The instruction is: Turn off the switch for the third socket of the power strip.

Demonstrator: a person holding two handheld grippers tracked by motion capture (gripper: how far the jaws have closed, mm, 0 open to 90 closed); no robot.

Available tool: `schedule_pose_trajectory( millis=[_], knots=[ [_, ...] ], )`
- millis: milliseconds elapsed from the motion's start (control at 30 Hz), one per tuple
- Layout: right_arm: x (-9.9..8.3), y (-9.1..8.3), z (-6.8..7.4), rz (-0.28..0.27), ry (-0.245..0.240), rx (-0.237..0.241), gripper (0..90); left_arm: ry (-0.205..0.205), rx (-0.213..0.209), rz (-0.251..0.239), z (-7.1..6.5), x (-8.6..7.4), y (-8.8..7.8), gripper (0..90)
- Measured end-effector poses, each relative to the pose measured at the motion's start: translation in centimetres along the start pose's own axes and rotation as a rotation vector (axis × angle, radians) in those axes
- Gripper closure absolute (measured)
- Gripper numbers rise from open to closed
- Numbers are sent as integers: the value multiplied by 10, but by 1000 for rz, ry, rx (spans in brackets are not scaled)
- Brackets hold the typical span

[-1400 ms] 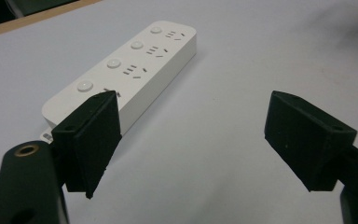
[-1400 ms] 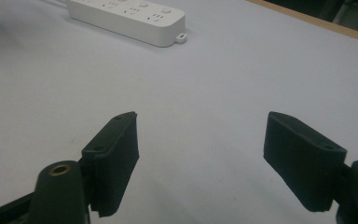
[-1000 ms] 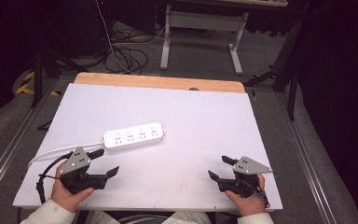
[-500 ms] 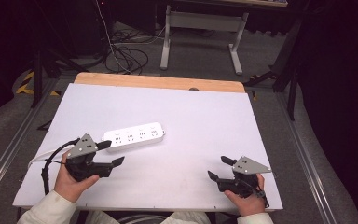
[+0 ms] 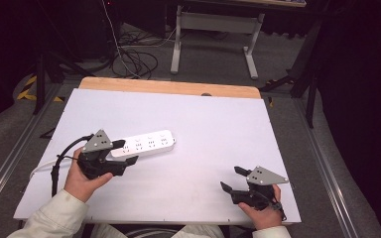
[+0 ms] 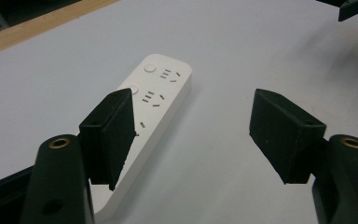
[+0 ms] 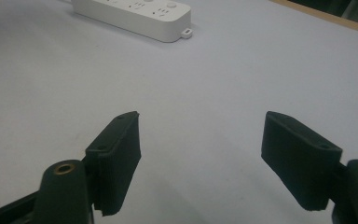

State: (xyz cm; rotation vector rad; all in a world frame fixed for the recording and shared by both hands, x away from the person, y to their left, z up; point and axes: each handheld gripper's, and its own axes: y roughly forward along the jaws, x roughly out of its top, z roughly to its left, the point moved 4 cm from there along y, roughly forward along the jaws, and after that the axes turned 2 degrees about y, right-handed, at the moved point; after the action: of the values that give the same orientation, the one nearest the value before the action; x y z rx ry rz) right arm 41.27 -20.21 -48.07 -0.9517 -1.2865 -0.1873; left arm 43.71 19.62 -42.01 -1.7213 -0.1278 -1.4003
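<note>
A white power strip (image 5: 148,143) lies flat on the white table (image 5: 203,129), left of centre, with its sockets facing up. My left gripper (image 5: 127,152) hovers at the strip's near left end. Its jaws have just been closing a little but stand open. In the left gripper view the strip (image 6: 161,86) runs under the left jaw, and only bare table shows in the gap of the left gripper (image 6: 191,116). My right gripper (image 5: 231,178) rests open near the table's front right. Nothing sits in the gap of the right gripper (image 7: 200,140), and the strip (image 7: 135,14) lies far ahead of it.
The strip's white cord (image 5: 38,170) trails off the table's left side. A bare wooden strip (image 5: 168,87) borders the far edge. Beyond the table are a grey floor with loose cables (image 5: 134,57) and a desk frame (image 5: 213,29).
My left hand has moved forward and to the right, up to the strip's near end, and its jaws stand slightly narrower. The right hand has kept still.
</note>
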Motion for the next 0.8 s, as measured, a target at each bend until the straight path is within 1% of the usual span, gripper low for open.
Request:
schedule_pose_trajectory(
  millis=[67, 233, 333, 367, 400, 433, 467, 667, 700, 733, 767, 800],
  knots=[
    [0, 0, 0, 0, -1, 1, 284, 6, 0, 8, 2, 5, 5, 320],
    [0, 0, 0, 0, -4, 2, 284, -5, -2, 9, 4, 10, 11, 331],
    [0, 0, 0, 0, -6, 3, 286, -6, 7, 23, 7, 14, 15, 338],
    [0, 0, 0, -1, -7, 2, 286, 5, 13, 27, 8, 18, 18, 343],
    [0, 0, 0, -1, -7, 2, 286, 5, 13, 27, 8, 18, 18, 343],
    [0, 0, 0, -2, -7, 4, 286, -7, 7, 29, 8, 20, 20, 347],
    [0, 0, 0, -2, -7, 3, 286, -2, 12, 33, 9, 21, 22, 349],
    [0, 0, 0, -3, -8, 3, 286, 8, 14, 47, 10, 25, 30, 356],
    [0, 0, 0, -3, -8, 3, 286, 9, 9, 50, 10, 27, 32, 356],
    [0, 0, 0, -3, -9, 4, 286, 16, 12, 54, 10, 28, 34, 357],
    [0, 0, 0, -3, -9, 4, 286, 16, 12, 54, 10, 28, 34, 358],
    [-1, 0, 0, -1, -8, 4, 286, 9, 10, 58, 11, 29, 38, 359]
  ],
)
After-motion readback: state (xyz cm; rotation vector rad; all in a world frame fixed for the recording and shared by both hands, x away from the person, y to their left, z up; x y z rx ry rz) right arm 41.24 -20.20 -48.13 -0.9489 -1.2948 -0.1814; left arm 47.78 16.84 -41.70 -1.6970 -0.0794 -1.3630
